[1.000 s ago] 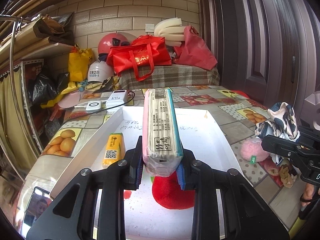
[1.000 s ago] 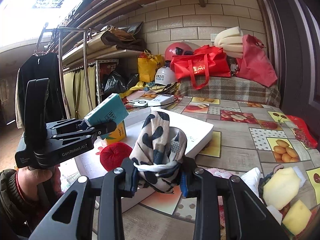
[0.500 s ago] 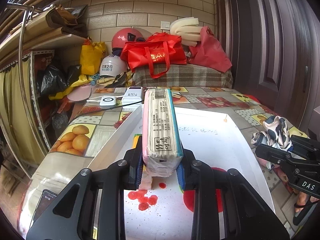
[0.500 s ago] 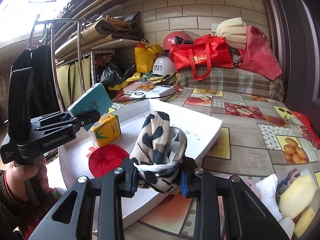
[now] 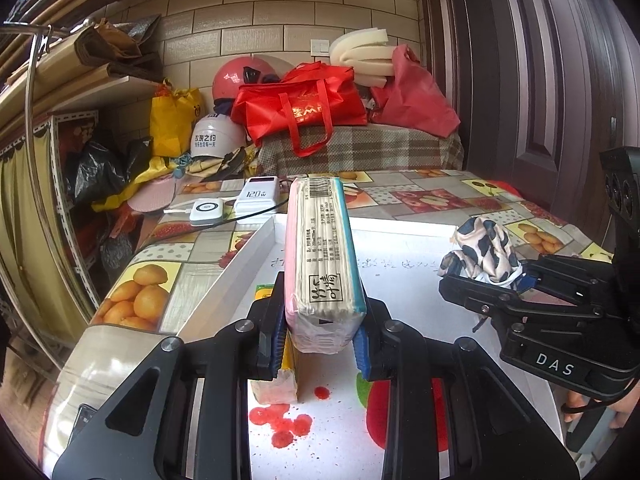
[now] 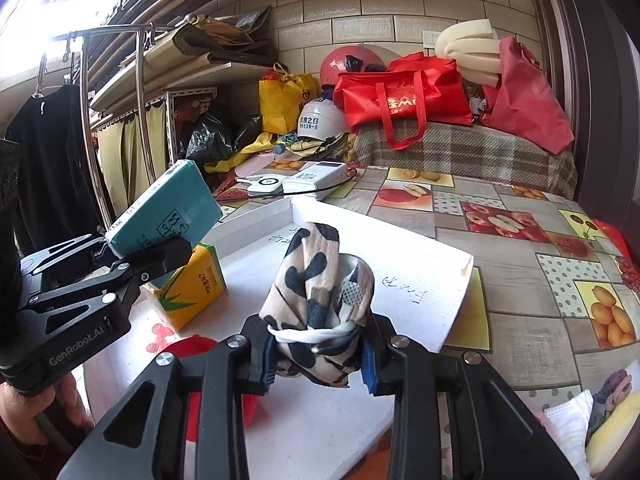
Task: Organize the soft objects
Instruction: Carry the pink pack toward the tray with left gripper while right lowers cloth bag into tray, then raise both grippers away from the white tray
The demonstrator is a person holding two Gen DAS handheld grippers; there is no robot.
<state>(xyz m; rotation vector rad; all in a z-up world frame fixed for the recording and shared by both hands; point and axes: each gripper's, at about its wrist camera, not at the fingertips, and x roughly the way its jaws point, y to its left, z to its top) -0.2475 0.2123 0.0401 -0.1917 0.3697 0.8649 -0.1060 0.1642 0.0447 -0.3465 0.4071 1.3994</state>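
The left hand-held gripper (image 5: 320, 344) pinches a tissue pack (image 5: 322, 256) between its blue pads, the pack standing on edge and pointing forward above the white tray (image 5: 400, 228). The right hand-held gripper (image 6: 318, 360) squeezes a bundled black-spotted cloth (image 6: 320, 292), also held over the tray. In the tray, nearest, lies a red plush piece (image 6: 188, 350); just beyond it a yellow drink carton (image 6: 192, 284) stands tilted under the left hand-held gripper, with red blotches (image 5: 280, 424) printed on the tray floor beside it. Past the tray's far rim, a white power bank (image 5: 256, 198) and a small white charger (image 5: 206, 210) rest on the fruit-patterned desk (image 5: 420, 196).
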